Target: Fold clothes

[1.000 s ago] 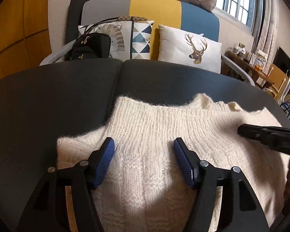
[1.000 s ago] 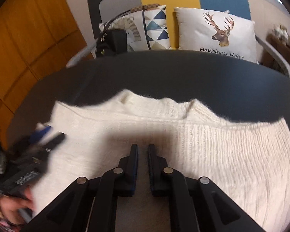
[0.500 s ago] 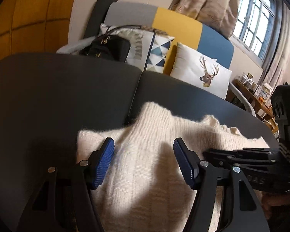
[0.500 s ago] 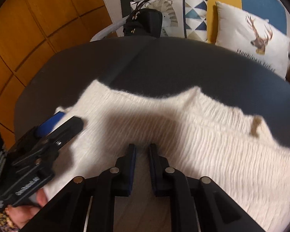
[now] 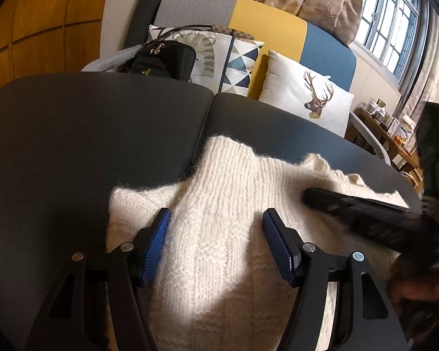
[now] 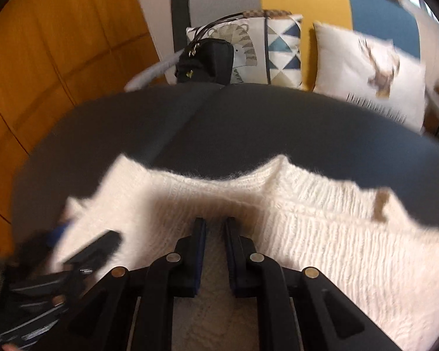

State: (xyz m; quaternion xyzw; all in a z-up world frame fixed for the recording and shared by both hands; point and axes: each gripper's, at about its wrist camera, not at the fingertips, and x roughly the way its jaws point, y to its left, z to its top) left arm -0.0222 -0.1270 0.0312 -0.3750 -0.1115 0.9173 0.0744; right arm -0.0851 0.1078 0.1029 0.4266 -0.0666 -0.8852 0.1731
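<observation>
The left gripper [image 5: 215,231], black with blue pads, stands spread wide over a raised fold of the cream fuzzy knitted sweater [image 5: 219,204], pads beside the wool but not pressing; the right gripper [image 6: 215,234] has its jaws nearly together, and whether knit is pinched there I cannot tell; the sweater lies spread on the dark grey table [image 5: 87,134]; behind sits a deer-print white cushion [image 5: 307,99].

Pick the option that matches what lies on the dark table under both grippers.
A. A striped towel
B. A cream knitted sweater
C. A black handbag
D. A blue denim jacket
B: a fuzzy cream knitted sweater is spread on the table in both wrist views; the only handbag sits on the sofa behind.
</observation>
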